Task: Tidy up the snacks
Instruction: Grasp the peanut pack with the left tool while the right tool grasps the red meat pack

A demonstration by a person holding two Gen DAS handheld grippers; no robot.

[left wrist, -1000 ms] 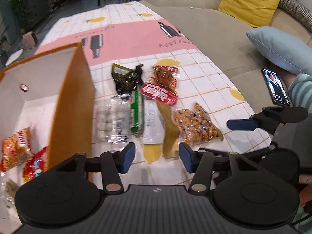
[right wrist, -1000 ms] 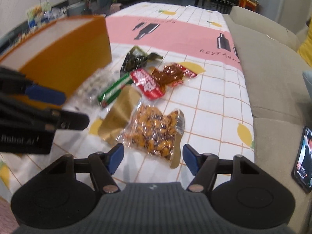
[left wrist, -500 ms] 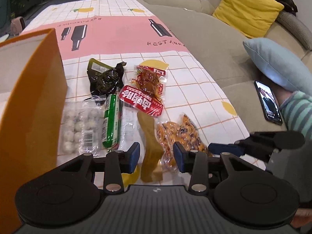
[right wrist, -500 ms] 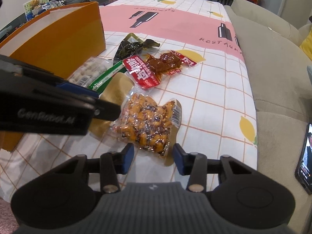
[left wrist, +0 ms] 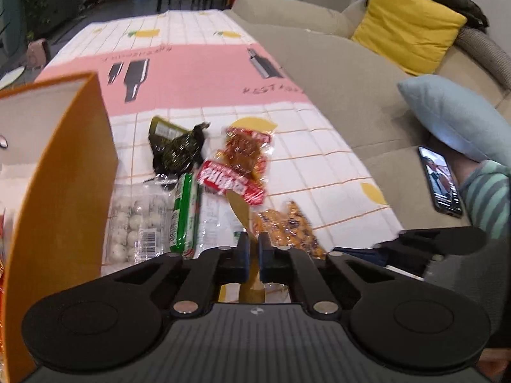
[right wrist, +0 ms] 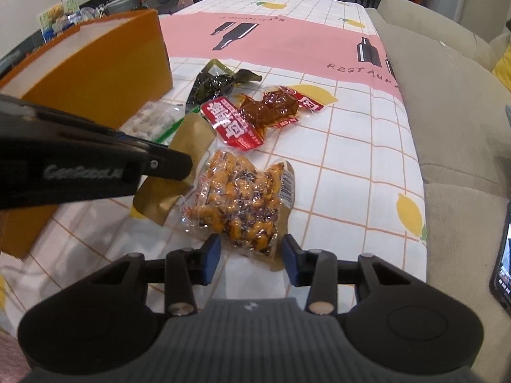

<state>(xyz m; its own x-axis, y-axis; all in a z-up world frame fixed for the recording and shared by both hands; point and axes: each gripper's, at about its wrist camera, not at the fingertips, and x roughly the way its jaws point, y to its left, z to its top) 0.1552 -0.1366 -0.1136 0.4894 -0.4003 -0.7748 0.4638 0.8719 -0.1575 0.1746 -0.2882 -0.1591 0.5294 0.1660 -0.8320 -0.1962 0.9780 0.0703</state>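
Note:
Snack packets lie on the tablecloth beside an orange box [left wrist: 73, 172]. My left gripper [left wrist: 253, 255] is shut on a tan kraft-paper packet [left wrist: 241, 210], which also shows in the right wrist view [right wrist: 188, 140]. My right gripper [right wrist: 251, 257] is open, its fingers either side of the near end of an orange nut packet [right wrist: 242, 201]. Beyond lie a red packet [right wrist: 231, 126], a brown meat packet [right wrist: 271, 108], a dark green packet [right wrist: 220, 81], a green stick packet [left wrist: 185, 214] and a clear bag of white balls [left wrist: 137, 220].
The orange box [right wrist: 95, 63] stands left of the snacks with red packets inside at its near corner [left wrist: 1, 245]. A beige sofa [left wrist: 335, 73] runs along the table's right edge, with a yellow cushion [left wrist: 405, 25], a blue cushion [left wrist: 447, 115] and a phone [left wrist: 439, 180].
My left gripper has moved right from the box and closed on the tan packet. My right gripper has narrowed a little and come closer to the nut packet.

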